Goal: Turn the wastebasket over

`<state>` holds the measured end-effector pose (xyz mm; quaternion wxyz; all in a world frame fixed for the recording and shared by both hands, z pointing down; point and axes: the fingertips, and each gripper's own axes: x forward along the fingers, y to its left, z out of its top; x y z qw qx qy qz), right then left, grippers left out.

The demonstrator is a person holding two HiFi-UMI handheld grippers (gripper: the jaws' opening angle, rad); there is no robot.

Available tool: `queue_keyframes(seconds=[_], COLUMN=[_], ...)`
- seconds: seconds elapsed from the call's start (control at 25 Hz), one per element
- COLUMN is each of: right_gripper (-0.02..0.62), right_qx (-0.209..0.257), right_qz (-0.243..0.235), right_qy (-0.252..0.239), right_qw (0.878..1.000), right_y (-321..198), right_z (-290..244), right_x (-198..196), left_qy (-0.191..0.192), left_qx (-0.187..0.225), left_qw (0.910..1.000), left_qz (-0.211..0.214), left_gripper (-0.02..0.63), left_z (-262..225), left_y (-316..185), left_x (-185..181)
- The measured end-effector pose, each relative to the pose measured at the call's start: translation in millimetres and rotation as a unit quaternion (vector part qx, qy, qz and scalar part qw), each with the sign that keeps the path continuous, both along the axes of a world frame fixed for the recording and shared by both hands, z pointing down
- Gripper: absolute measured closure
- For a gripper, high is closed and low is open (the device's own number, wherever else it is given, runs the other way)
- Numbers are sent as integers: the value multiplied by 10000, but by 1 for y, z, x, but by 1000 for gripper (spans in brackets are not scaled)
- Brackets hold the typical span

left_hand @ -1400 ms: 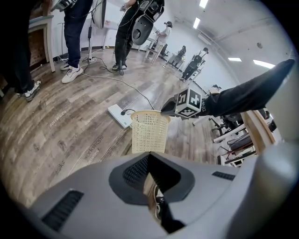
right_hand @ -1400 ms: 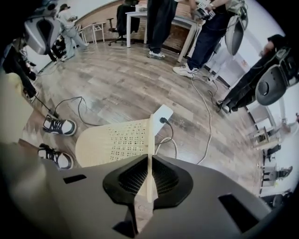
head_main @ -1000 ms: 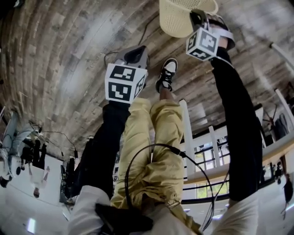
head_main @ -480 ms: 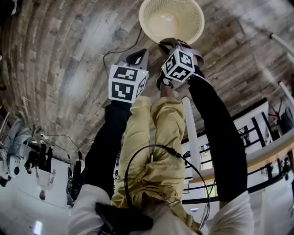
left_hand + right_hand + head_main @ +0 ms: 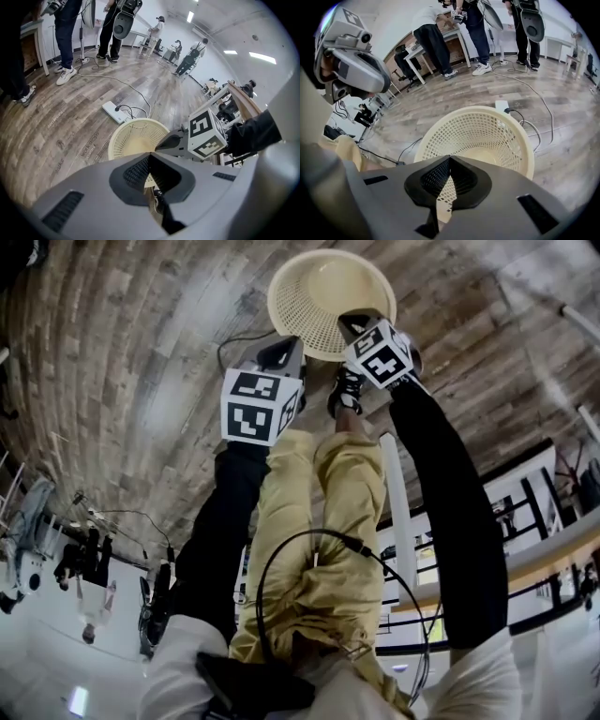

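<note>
The wastebasket (image 5: pixel 319 292) stands mouth-up on the floor (image 5: pixel 141 362), just ahead of both sets of fingers, so the turn appears complete. The right gripper (image 5: pixel 450 158) fingers have just closed tip to tip at its near rim, with no evident hold on the mesh. The left gripper (image 5: pixel 151 155) fingers are closed and empty. Remaining: withdraw.

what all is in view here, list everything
wastebasket: one, cream mesh, on the floor, opening up, ahead of the shoe
power strip: one, white, floor beyond the wastebasket
cables: several, white and black, floor
bystanders: several, dark clothes, background
floor: grey-brown wood planks
trousers: yellow, person's legs
shoe: one, black and white
left gripper: grey, jaws shut, empty, near the wastebasket
right gripper: grey, jaws just closed, at the wastebasket's near rim; grip unclear
</note>
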<state>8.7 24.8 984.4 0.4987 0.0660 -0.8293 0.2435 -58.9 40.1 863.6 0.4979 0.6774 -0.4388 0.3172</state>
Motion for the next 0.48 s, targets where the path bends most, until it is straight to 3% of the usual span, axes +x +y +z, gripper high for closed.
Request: queue_keyframes(seconds=[0.2,0.48], right_gripper=[574,574], right_qx=[70,40], right_qz=[320,1700], right_qy=[-24,-516], right_qw=[9995,9841], right_y=[-6,-24], right_z=[-27,-117], right_x=[16,25], left_qy=[46,83], left_qx=[118,319], left_qw=[9999,9992], left_qz=[88,223], left_gripper=[609,609], left_z=[-22,-74], left_y=[-7,-11], left_x=[9,22])
